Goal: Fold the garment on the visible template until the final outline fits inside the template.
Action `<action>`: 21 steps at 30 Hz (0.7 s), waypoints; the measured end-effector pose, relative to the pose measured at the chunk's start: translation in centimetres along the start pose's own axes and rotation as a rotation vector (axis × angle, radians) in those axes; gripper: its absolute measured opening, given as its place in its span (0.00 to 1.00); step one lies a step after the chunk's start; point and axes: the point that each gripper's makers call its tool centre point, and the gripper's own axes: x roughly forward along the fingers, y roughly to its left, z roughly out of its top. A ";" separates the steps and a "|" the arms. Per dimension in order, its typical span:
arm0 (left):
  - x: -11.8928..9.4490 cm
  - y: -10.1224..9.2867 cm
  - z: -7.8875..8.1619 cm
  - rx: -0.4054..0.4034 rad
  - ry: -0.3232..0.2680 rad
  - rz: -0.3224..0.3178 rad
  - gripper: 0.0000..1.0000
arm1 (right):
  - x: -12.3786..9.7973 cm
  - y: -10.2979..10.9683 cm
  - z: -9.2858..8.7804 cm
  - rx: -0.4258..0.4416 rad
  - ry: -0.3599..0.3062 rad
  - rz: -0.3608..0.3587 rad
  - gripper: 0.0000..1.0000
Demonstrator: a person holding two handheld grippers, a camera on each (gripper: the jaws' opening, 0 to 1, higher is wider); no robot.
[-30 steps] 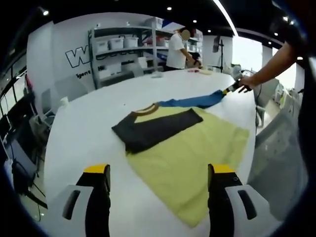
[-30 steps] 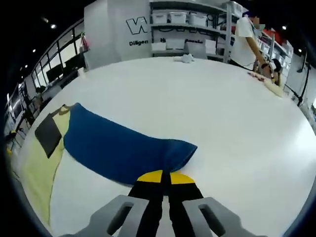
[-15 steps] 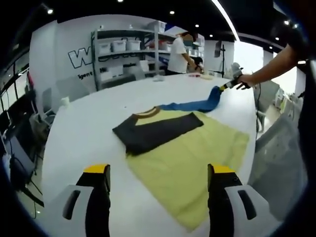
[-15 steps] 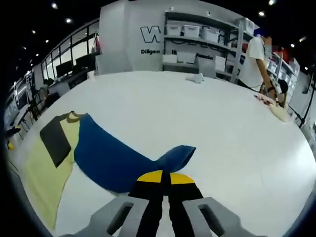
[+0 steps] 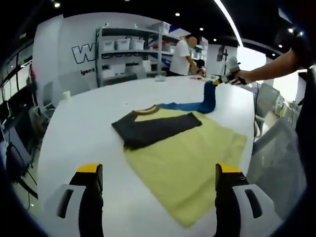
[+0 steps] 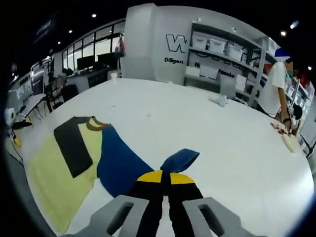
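On the white table (image 5: 84,133) lies the garment (image 5: 185,158), a yellow shirt with its black sleeve (image 5: 155,129) folded across the chest. The blue sleeve (image 6: 123,165) is lifted off the table, its end pinched between the closed jaws of the right gripper (image 6: 161,178); in the left gripper view the same gripper (image 5: 224,79) holds that sleeve up at the table's far side. The left gripper (image 5: 157,170) hangs near the shirt's hem, jaws wide apart and empty. No template outline can be made out, possibly hidden beneath the shirt. A person (image 5: 181,55) stands by the shelves (image 5: 126,52).
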 end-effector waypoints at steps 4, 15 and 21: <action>-0.4 0.7 -0.5 -0.043 -0.007 0.026 0.99 | 0.1 1.0 1.7 -0.025 -0.017 0.016 0.00; -1.7 0.7 -0.8 -0.042 -0.017 0.051 0.99 | -0.2 4.0 6.3 -0.059 -0.084 0.064 0.00; -2.0 0.8 -1.0 -0.047 -0.022 0.054 0.99 | -0.5 6.3 8.5 -0.076 -0.119 0.110 0.00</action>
